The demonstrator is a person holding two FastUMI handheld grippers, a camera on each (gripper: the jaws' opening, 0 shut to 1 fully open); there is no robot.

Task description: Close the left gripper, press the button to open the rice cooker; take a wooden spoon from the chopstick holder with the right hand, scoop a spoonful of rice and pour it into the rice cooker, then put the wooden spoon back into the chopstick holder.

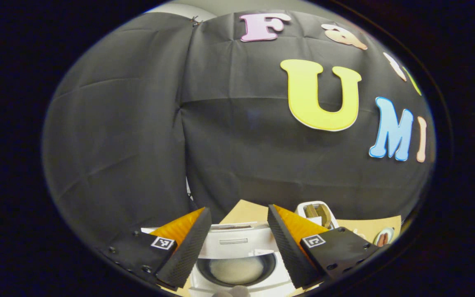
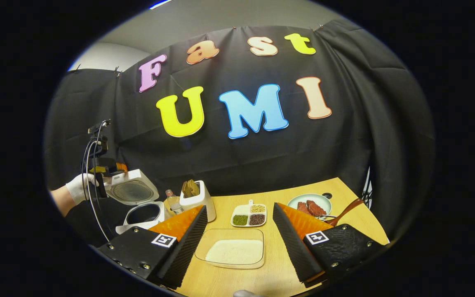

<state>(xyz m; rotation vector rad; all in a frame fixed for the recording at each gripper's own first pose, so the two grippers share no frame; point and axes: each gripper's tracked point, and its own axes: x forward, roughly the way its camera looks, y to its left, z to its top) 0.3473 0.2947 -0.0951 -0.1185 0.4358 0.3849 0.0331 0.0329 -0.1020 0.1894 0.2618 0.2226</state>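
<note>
White rice cooker lid already popped; brown wooden spoon untouched in white holder; clear rice tray unscooped. Left gripper, right gripper both spread wide, nothing held.

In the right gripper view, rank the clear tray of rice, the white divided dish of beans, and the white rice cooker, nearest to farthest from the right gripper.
From the right gripper:
1. Clear rectangular tray of white rice, directly between its fingers.
2. White divided dish of beans, just beyond the tray, centre.
3. White rice cooker with raised lid, far left, by the gloved hand.
</note>
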